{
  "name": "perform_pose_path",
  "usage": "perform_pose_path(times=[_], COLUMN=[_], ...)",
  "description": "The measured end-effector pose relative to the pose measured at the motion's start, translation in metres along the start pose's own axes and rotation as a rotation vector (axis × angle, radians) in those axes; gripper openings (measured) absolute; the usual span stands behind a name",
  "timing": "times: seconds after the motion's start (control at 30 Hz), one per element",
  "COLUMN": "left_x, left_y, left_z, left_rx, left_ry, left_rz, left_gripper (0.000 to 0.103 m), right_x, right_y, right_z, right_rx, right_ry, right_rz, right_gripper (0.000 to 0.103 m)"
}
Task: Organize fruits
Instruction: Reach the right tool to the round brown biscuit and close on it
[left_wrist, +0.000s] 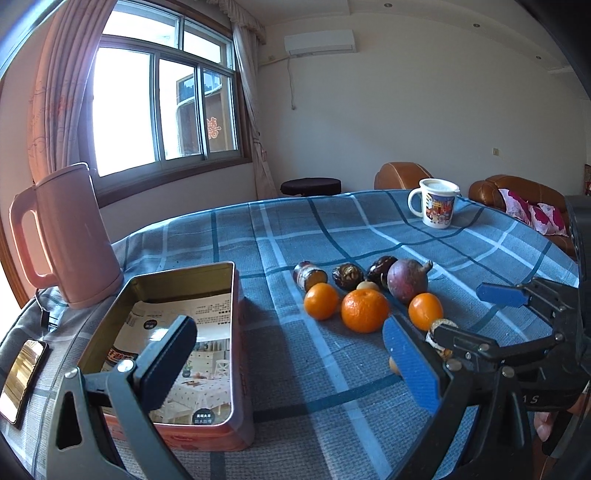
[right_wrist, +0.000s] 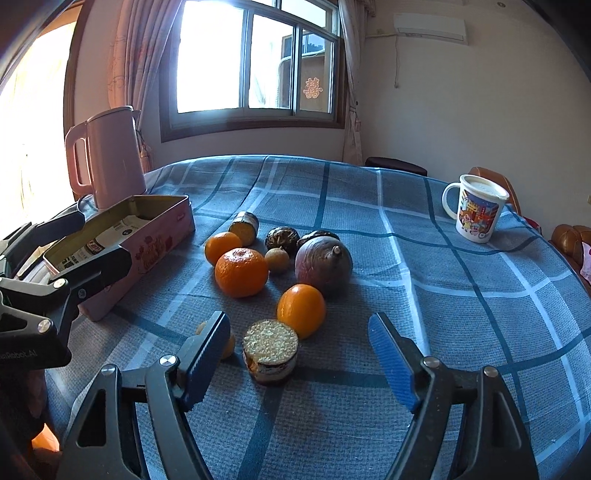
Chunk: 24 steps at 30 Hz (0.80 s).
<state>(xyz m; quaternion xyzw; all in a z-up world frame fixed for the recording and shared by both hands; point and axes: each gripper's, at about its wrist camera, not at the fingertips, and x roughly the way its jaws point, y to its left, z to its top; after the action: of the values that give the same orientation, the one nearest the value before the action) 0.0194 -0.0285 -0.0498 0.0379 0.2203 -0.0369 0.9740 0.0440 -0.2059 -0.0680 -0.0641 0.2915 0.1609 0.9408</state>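
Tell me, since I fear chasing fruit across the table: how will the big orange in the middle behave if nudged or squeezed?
The big orange looks round and sits on flat cloth, so it would probably roll when nudged. Its dimpled peel likely grips well. It seems soft enough to bruise if squeezed hard.

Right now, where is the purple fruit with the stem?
In the right wrist view the purple fruit sits mid-table, just beyond the nearest orange and right of the big mandarin.
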Motion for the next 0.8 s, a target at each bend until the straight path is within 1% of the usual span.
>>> perform_pose_path(times=[0.07,0.13,0.17,0.27,0.33,0.37,0.43,0.5,0.6,0.73,0.8], left_x=[0.002,0.006,0.007,0.01,0.012,0.014,0.017,0.019,0.024,0.033,0.039], left_y=[0.001,0.002,0.002,0.0,-0.003,-0.004,-0.007,-0.011,-0.018,-0.031,-0.038], left_z=[-0.001,-0.001,-0.002,-0.003,-0.003,-0.003,-0.003,-0.003,-0.004,-0.003,-0.003], left_rx=[-0.006,-0.011,-0.012,-0.006,0.001,0.006,0.017,0.026,0.045,0.066,0.08], left_ry=[0.011,0.027,0.033,0.047,0.057,0.067,0.085,0.099,0.124,0.172,0.206], left_rz=[-0.007,-0.019,-0.023,-0.034,-0.046,-0.054,-0.067,-0.086,-0.115,-0.172,-0.191], left_gripper=[0.103,0.103,0.103,0.102,0.102,0.101,0.098,0.091,0.084,0.084,0.084], right_x=[0.006,0.012,0.016,0.025,0.028,0.028,0.027,0.021,0.01,0.002,0.002], right_y=[-0.001,-0.003,-0.004,-0.002,0.001,0.001,0.002,-0.001,-0.009,-0.02,-0.025], right_z=[-0.001,-0.001,-0.001,-0.002,-0.002,-0.003,-0.003,-0.003,-0.003,-0.001,0.0], right_rx=[0.003,0.014,0.02,0.011,-0.007,-0.012,-0.019,-0.001,0.041,0.109,0.139], right_ry=[0.036,0.072,0.089,0.147,0.168,0.169,0.162,0.124,0.055,-0.001,-0.012], right_rz=[0.017,0.041,0.058,0.089,0.097,0.106,0.118,0.096,0.082,0.053,0.048], right_gripper=[0.075,0.061,0.058,0.056,0.048,0.042,0.036,0.036,0.036,0.036,0.036])
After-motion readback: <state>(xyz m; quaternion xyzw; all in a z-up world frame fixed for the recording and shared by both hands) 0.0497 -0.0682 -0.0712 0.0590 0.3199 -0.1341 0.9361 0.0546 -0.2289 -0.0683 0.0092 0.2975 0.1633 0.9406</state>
